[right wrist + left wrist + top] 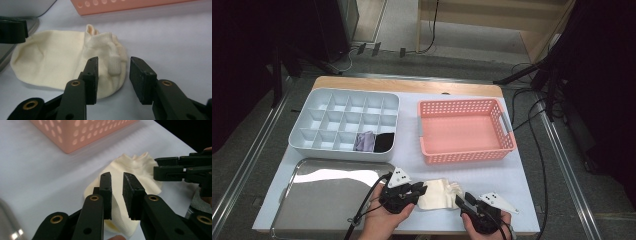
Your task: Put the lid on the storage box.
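A cream sock [438, 194] lies flat on the white table near the front edge, between my two grippers. In the left gripper view the sock [135, 165] spreads under and beyond the left gripper [117, 176], whose jaws stand a narrow gap apart above its near end; fabric shows through the gap. The right gripper [160, 166] reaches in from the right over the sock's far side. In the right gripper view the right gripper [113, 60] is open, and the ribbed cuff of the sock [50, 55] lies between and just past its jaws. The left gripper [422, 190] and right gripper [462, 197] point toward each other.
A pink perforated basket [460, 104] stands behind the sock at the right. A white compartment box [357, 91] at the back left holds a purple roll [364, 141] and a black roll [385, 142]. A shiny metal tray [322, 200] lies at the front left.
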`<state>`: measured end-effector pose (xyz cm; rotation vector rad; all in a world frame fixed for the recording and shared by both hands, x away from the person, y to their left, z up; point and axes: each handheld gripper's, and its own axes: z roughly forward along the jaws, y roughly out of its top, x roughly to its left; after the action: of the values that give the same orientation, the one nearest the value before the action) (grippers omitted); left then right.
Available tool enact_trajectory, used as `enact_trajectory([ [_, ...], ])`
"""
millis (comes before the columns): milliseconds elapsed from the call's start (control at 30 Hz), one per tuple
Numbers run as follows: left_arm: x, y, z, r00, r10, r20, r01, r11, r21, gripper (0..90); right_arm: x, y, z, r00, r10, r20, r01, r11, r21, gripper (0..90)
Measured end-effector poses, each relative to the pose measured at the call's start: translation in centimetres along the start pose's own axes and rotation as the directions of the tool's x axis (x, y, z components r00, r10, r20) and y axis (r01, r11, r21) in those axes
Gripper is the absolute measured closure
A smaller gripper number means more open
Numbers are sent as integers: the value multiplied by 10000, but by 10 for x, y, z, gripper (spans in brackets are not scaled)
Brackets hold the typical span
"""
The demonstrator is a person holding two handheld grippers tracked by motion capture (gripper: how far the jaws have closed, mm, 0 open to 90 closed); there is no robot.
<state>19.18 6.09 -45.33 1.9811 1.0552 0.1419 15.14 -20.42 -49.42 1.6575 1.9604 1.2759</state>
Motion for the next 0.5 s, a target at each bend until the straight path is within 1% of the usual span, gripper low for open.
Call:
enact_trajectory([
  [67, 3, -4, 2, 9998, -70, -167, 73, 9998, 168, 796, -1, 0, 1, 10000, 64, -35, -63, 10000, 38, 612],
  [133, 8, -7, 4, 9996, -123, -248, 130, 9994, 316, 795, -1, -1, 2, 9999, 102, -106, -102, 9999, -5, 624],
  [167, 8, -9, 4, 9993, -156, -342, 166, 9994, 301, 789, -1, -1, 2, 9998, 172, -117, -172, 9999, 13, 626],
  [200, 10, -9, 3, 9993, -137, -342, 146, 9996, 255, 771, -1, -1, 3, 9997, 195, -152, -195, 9998, -15, 628],
  [233, 10, -8, 2, 9989, -194, -415, 200, 9997, 129, 731, -1, -1, 3, 9995, 270, -163, -271, 9996, -19, 632],
  [267, 10, -7, 0, 9986, -238, -477, 239, 9997, 3, 670, -2, -1, 3, 9995, 270, -168, -271, 9996, -38, 641],
  [333, 9, -4, -5, 9980, -295, -562, 288, 9995, -138, 609, -1, -2, 3, 9993, 298, -224, -299, 9995, -32, 677],
  [367, 9, -2, -7, 9979, -258, -601, 247, 9995, -190, 606, -1, -2, 3, 9990, 338, -280, -339, 9994, -13, 707],
  [433, 6, 1, -10, 9985, -266, -481, 251, 9992, -326, 636, -1, -1, 4, 9981, 487, -383, -485, 9988, 62, 761],
  [500, 4, 2, -11, 9994, -291, -192, 283, 9988, -399, 692, -2, 0, 2, 9969, 641, -463, -642, 9979, -10, 831],
])
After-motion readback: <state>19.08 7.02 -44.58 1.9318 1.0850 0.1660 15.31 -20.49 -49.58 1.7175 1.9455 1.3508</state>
